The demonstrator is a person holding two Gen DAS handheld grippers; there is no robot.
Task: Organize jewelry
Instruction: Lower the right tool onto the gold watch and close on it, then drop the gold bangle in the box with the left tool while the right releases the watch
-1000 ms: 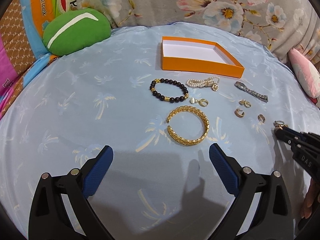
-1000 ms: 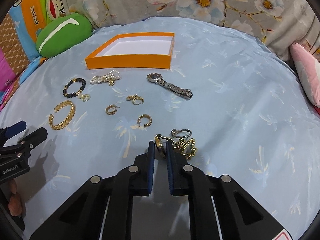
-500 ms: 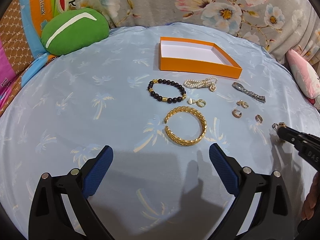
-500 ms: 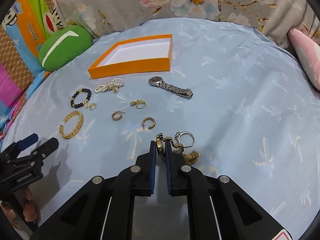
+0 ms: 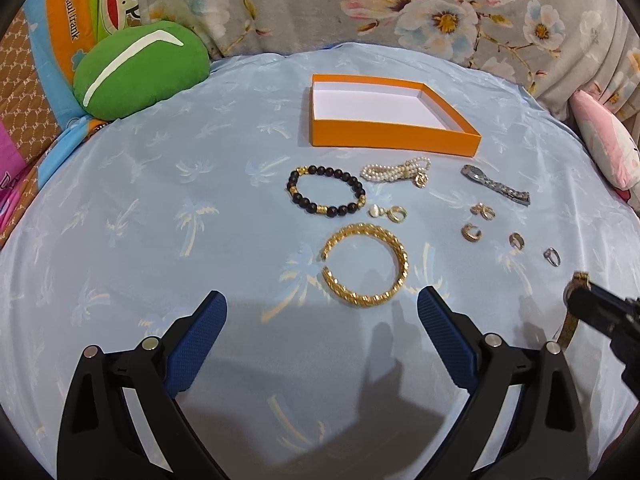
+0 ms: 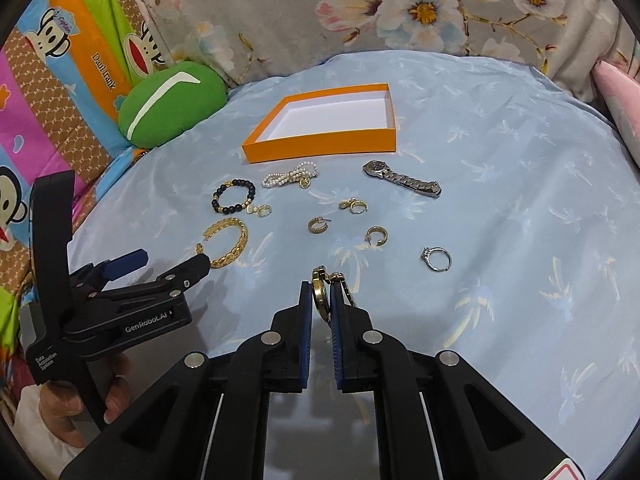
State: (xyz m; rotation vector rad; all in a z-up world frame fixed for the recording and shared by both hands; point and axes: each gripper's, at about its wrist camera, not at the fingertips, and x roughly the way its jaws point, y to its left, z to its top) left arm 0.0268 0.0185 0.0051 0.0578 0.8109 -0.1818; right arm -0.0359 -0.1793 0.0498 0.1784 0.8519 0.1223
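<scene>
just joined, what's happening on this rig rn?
A person is sorting jewelry laid out on a blue cloth. The right gripper is shut on a gold watch, held clear of the cloth. The left gripper is open and holds nothing, hanging just short of the gold bangle. The orange box holds nothing yet. The bead bracelet, pearl strand, silver watch, earrings and silver ring lie loose in front of it.
</scene>
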